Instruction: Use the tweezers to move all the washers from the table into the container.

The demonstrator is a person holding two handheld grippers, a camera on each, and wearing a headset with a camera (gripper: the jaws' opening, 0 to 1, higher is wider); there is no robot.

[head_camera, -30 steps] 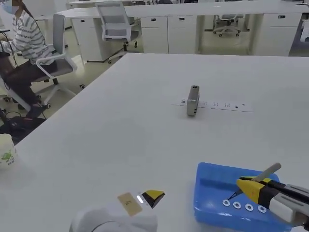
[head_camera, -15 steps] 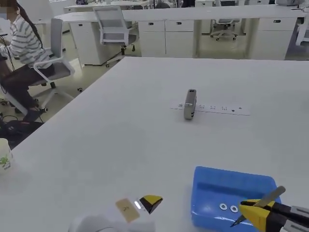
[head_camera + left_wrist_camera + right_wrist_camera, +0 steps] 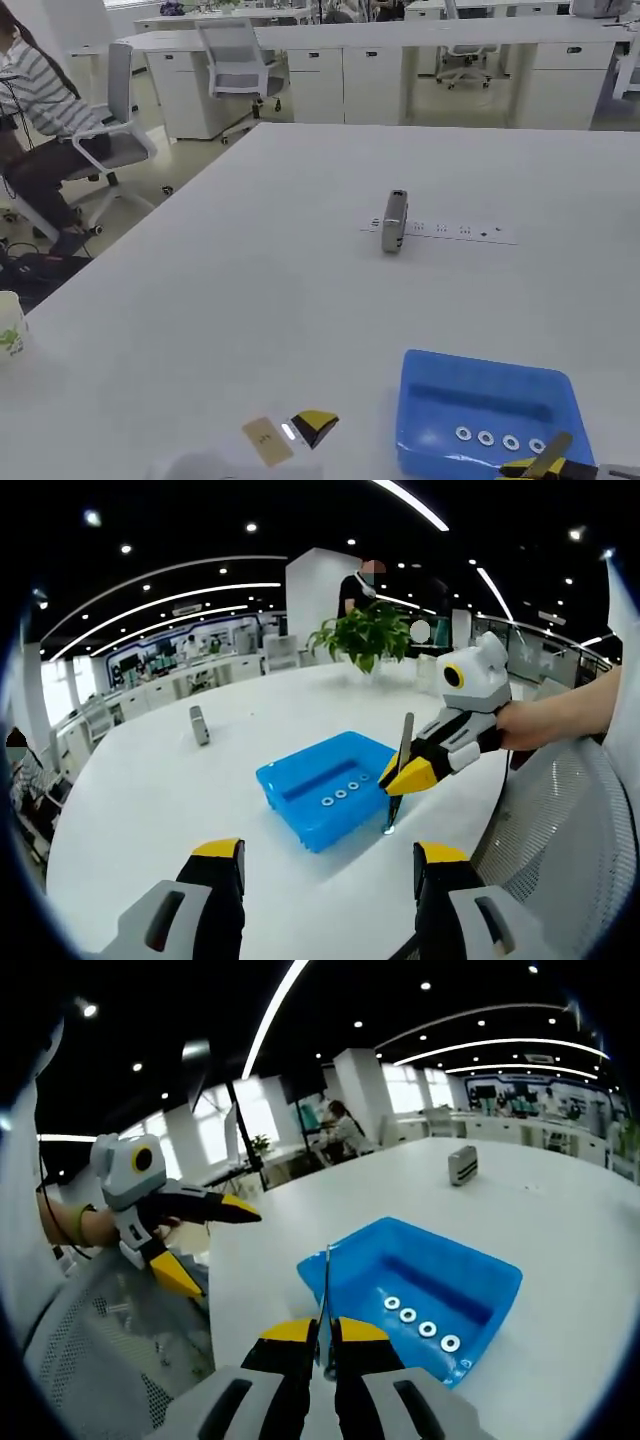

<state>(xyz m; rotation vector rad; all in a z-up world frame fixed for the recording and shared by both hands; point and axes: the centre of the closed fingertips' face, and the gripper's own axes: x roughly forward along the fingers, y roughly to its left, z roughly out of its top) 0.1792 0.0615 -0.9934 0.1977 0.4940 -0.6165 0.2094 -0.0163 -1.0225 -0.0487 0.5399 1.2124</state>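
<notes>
We see the blue container (image 3: pixel 395 1260) sitting on the white table (image 3: pixel 250 300) at its near right side. Four washers (image 3: pixel 408 1314) lie in a row on its floor, toward the near wall. Our right gripper (image 3: pixel 322 1332) has its jaws pressed together on the tweezers (image 3: pixel 327 1290), which stand out between them. In the left gripper view the tweezers point downward, their tips low and close to the tabletop just outside the container's wall. We cannot tell whether the tips hold anything. Our left gripper (image 3: pixel 330 850) hangs over the table to the left of the container, apart from it, with its jaws spread wide. Farther out on the table a small grey device (image 3: pixel 396 220) stands on edge at the left end of a flush socket strip (image 3: pixel 450 230). A paper cup (image 3: pixel 10 328) sits at the table's left edge.
</notes>
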